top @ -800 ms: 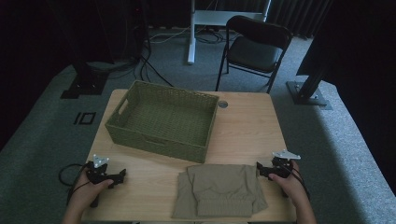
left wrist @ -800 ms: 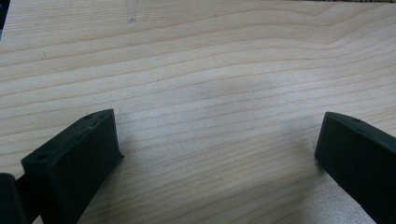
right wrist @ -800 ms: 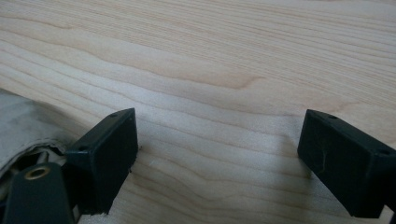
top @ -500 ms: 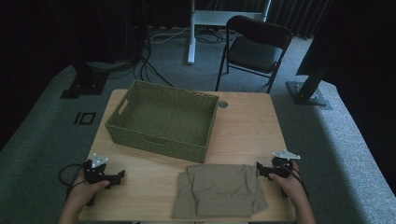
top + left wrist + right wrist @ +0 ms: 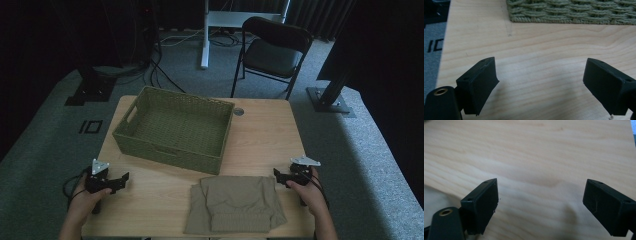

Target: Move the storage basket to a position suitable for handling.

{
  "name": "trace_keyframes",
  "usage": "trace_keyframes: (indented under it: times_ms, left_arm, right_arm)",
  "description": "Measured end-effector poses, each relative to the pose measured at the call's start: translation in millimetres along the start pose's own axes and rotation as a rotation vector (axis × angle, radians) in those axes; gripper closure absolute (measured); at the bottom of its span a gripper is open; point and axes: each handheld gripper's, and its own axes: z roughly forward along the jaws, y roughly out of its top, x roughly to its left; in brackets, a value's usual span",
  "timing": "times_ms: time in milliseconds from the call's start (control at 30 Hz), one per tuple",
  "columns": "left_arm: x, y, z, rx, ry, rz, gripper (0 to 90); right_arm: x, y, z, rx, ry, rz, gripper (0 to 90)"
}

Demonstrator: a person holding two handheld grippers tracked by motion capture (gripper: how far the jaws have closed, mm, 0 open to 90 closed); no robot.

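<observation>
A folded khaki cloth [image 5: 235, 202] lies at the table's front edge, right of centre. Behind it stands an empty green woven basket [image 5: 175, 127]. My left gripper [image 5: 122, 179] rests on the wood at the front left, jaws pointing toward the cloth. In the left gripper view the left gripper [image 5: 540, 75] is open over bare wood, with the basket wall [image 5: 574, 12] ahead. My right gripper [image 5: 277, 175] sits just right of the cloth's top corner. The right gripper [image 5: 541, 195] is open too, nothing between its jaws.
The wooden table [image 5: 265, 135] has bare room to the right of the basket and a small round grommet [image 5: 238, 112] near its back edge. A black folding chair [image 5: 272, 52] stands behind the table. Cables and stand bases lie on the grey floor.
My left hand has drifted slightly to the left along the front of the table. The right hand, the cloth and the basket are where they were.
</observation>
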Motion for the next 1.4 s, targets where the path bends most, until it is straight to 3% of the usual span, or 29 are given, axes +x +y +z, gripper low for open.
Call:
trace_keyframes:
  times_ms: [233, 600, 633, 767, 933, 1167, 1400]
  left_arm:
    - [7.4, 11.9, -0.4, -0.022, 0.027, 0.007, 12.5]
    - [13.5, 29.1, -1.7, -0.084, 0.015, 0.023, 12.5]
    - [15.5, 34.8, -3.0, -0.112, -0.003, 0.013, 12.5]
    - [18.7, 43.6, -4.3, -0.122, 0.006, 0.012, 12.6]
    - [18.9, 51.2, -7.3, -0.186, -0.031, -0.018, 12.6]
    - [23.7, 60.9, -8.6, -0.205, -0.016, -0.009, 12.6]
    - [29.5, 82.4, -17.2, -0.25, -0.01, 0.007, 12.6]
  right_arm:
    - [12.1, 18.1, -1.2, -0.03, 0.036, 0.001, 12.7]
    - [30.3, 30.9, 1.3, -0.049, 0.085, 0.001, 12.9]
    - [31.9, 31.7, 1.5, -0.049, 0.083, -0.007, 12.9]
    - [44.4, 42.2, 0.0, -0.067, 0.093, -0.034, 13.0]
    - [57.2, 51.4, 0.5, -0.077, 0.116, -0.047, 13.0]
    - [73.9, 65.1, -1.5, -0.112, 0.154, -0.028, 13.0]
    - [89.4, 80.7, -3.6, -0.151, 0.175, -0.039, 13.1]
